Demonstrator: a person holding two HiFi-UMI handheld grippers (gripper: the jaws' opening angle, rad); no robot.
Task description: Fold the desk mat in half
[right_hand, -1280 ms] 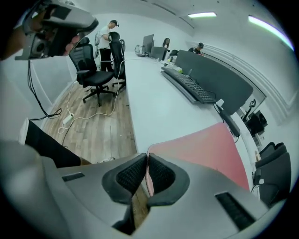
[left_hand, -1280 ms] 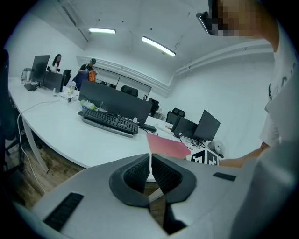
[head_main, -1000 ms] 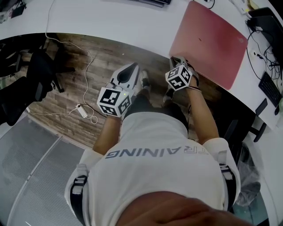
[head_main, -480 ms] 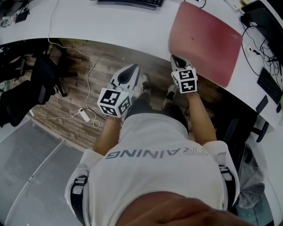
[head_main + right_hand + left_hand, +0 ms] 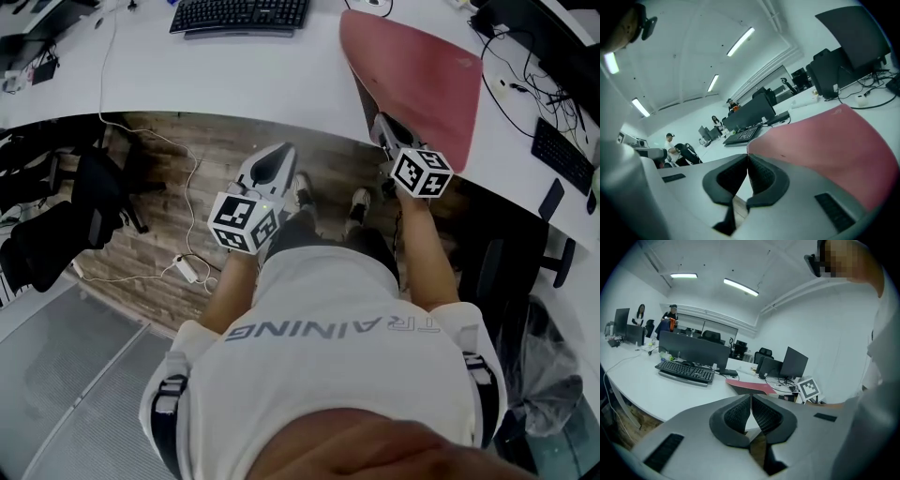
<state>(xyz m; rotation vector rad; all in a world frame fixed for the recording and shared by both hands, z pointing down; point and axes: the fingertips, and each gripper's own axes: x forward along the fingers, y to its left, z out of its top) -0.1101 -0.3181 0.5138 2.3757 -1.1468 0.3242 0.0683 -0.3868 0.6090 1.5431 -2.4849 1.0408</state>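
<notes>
The red desk mat lies on the white desk at the upper right of the head view. Its near left corner is raised off the desk and its left edge curls upward. My right gripper is shut on that corner; in the right gripper view the red mat rises straight from the closed jaw tips. My left gripper hangs over the wooden floor in front of the desk, shut and empty. The left gripper view also catches the mat edge-on.
A black keyboard sits on the desk left of the mat. Cables and another keyboard lie to the mat's right. Black office chairs stand at the left, and a white cord with an adapter lies on the floor.
The right gripper has closed on the mat's near corner and lifted it up and to the right, so that corner now stands off the desk. The left gripper has barely moved.
</notes>
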